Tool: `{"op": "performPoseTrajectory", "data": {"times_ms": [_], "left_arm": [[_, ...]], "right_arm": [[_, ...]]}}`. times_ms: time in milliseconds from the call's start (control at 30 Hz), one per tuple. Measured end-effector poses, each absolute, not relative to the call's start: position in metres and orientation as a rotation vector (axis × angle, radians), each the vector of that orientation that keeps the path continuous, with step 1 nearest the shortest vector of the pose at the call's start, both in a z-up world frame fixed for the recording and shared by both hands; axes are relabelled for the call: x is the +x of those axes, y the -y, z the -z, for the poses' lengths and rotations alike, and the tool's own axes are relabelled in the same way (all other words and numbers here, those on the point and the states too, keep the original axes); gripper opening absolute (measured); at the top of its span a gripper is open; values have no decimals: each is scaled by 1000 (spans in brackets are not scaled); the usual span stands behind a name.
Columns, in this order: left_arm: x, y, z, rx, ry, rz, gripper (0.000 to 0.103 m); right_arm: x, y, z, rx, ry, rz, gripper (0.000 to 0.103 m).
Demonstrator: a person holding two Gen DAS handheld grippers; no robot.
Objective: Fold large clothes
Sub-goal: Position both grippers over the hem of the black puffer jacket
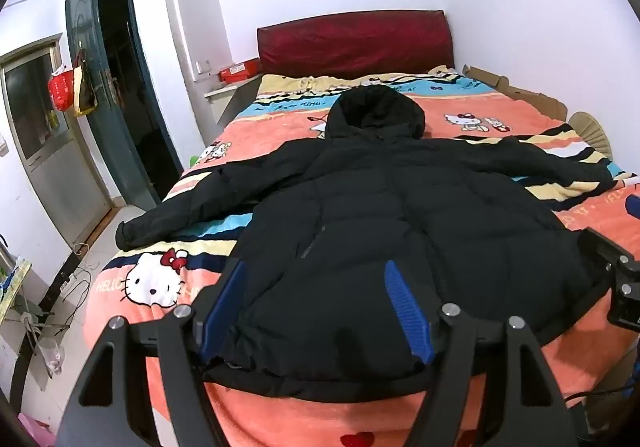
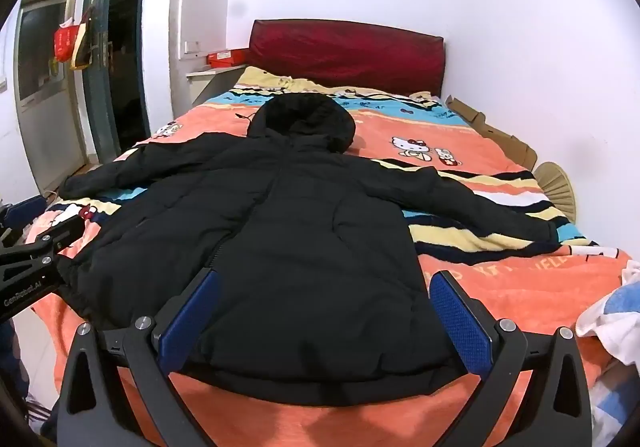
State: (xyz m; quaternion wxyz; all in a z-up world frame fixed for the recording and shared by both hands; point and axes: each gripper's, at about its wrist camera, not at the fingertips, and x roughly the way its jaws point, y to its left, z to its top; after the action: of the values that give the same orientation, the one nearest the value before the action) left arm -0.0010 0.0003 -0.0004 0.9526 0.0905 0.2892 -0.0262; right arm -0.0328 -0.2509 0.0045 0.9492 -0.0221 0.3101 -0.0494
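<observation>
Black hooded puffer jacket (image 1: 380, 215) spread flat on the cartoon-print orange blanket (image 1: 160, 287) of the bed, sleeves out to both sides. Probably light, bulky, springy and slick-shelled; best pinched at hem corners or cuffs. Left gripper (image 1: 316, 311) and right gripper (image 2: 324, 315) gaping wide above the hem, holding nothing.

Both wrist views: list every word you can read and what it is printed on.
"GenRobot.AI": side of the left gripper.
"HELLO", cut off: blanket, beside the cat face.
Blue-stripe script on the blanket: too blurred.
Red box label: too small.
Red bag print: unreadable.
</observation>
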Motion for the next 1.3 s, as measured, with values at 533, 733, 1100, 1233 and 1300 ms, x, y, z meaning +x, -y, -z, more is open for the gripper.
{"op": "performPoseTrajectory", "data": {"times_ms": [533,733,1100,1233,1300], "left_arm": [[7,3,10,192,-632,92,70],[9,6,13,207,-630,97,70],[15,7,16,211,-648,121,70],[18,5,17,207,-659,135,70],[19,4,17,202,-661,148,70]], "right_arm": [[-30,265,2,-44,-637,106,103],[-27,264,4,-46,-652,118,103],[-19,264,9,-47,-674,135,103],[-16,263,10,-47,-681,138,103],[-14,263,11,-48,-685,139,103]]}}
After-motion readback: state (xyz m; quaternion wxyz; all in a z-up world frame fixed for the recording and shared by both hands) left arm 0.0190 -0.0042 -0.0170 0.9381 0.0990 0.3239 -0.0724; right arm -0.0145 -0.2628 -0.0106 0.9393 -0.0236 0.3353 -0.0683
